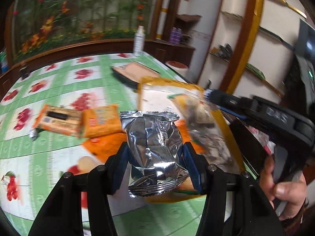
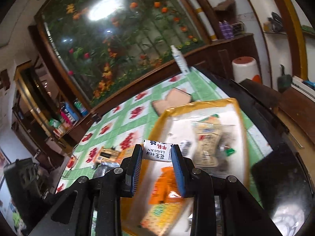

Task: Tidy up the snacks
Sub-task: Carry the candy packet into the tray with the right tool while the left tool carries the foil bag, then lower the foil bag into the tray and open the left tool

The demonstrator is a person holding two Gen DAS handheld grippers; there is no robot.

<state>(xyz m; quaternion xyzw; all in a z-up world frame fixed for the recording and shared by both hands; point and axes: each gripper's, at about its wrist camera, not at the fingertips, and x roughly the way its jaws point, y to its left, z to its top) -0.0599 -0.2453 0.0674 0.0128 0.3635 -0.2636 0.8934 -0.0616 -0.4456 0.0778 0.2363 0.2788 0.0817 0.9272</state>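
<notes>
Slippage is the main risk: on the left, the left gripper (image 1: 155, 165) pinches a crinkled silver foil packet (image 1: 151, 147) held above the tablecloth (image 1: 59, 90), and slick foil could slide free during transport. Further right, the right gripper (image 2: 157, 153) clamps narrowly on a small white candy (image 2: 157, 150) above the yellow-rimmed box (image 2: 196, 106); a tilt might drop it outside.

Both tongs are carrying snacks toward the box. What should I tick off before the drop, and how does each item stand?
1. Left tongs clamped on silver packet: ok.
2. Right tongs shut on white candy: ok.
3. Yellow-rimmed box under the right tongs: ok.
4. Free space inside the box: ok, though a beige bag and orange packets already lie there.
5. Left packet over the box: cannot tell.
</notes>
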